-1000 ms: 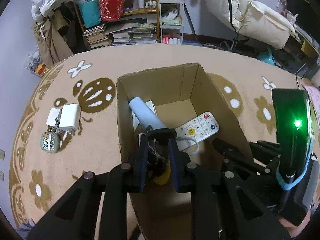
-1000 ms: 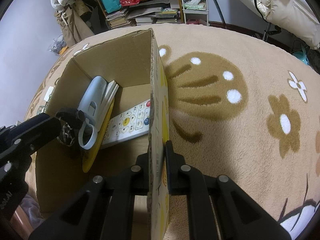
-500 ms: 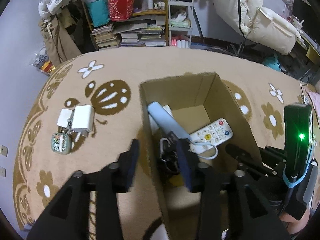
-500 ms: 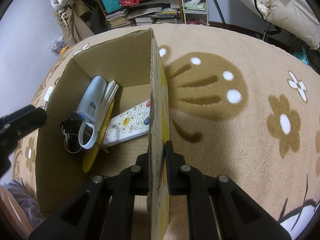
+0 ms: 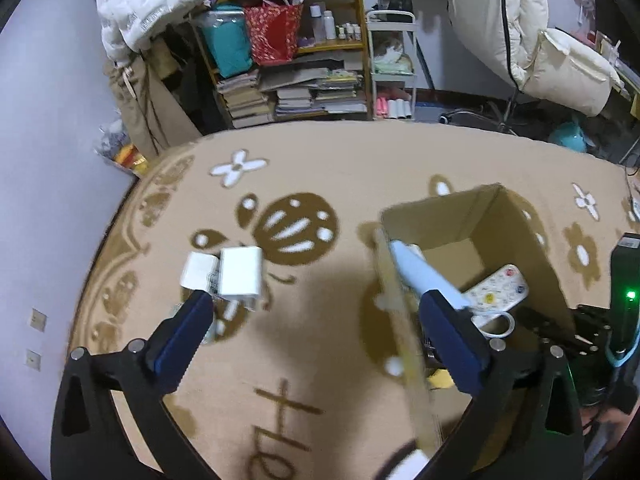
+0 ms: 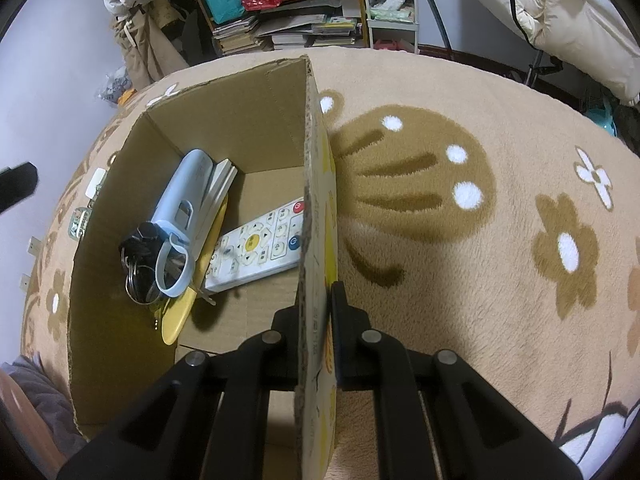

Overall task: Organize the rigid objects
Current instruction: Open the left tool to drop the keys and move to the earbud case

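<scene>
Lying near the rug's [image 5: 344,160] left edge, two white chargers [image 5: 240,272] touch side by side, a small patterned tin [image 6: 79,221] just nearer. The left gripper [image 5: 320,336] hangs above bare rug with jaws spread wide and nothing between them. Right of it stands the cardboard box [image 6: 240,120], holding black keys [image 6: 138,256], a pale blue bottle [image 6: 188,196], a yellow plate [image 6: 180,312] and a white remote [image 6: 260,244]. The right gripper [image 6: 315,312] is clamped on the box's right wall
</scene>
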{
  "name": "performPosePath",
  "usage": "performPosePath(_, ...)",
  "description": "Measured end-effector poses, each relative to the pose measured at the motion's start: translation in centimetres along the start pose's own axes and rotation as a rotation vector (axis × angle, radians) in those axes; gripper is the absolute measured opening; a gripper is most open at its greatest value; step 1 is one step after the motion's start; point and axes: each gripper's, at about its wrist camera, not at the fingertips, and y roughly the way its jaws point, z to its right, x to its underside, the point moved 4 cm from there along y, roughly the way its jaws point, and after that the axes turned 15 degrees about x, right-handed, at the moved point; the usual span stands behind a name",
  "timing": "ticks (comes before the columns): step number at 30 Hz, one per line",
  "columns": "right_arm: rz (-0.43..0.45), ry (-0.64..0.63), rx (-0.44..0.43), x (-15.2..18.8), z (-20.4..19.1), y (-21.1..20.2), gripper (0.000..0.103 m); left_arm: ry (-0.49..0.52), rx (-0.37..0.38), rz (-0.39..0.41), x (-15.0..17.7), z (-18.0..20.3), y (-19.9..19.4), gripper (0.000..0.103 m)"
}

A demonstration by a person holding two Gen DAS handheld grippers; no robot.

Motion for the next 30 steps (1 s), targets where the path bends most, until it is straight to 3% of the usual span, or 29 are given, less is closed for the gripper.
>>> performPosePath(6,-0.001,-0.002,-0.001,0.0,-0.2,-0.1,0.011,-0.014,0.004,-0.018,-0.2,-3.9,0.1,0.102)
performPosePath(12,-0.002,0.001,-0.002,0.0,-0.1,0.0,0.011,-0.126,0.039,-0.048,0.7,-8.7,1.5,0.102)
performPosePath(27,-0.006,0.0,0.001,0.2,0.1,0.6,0.011,-0.2,-0.037,-0.111,3.9,-16.3,6.5,0.102)
performPosePath(30,-0.008,0.001,-0.001,0.3,0.2,0.6,0.011,-0.252,-0.003,-0.112,4.3,-17.6,7.5,0.102)
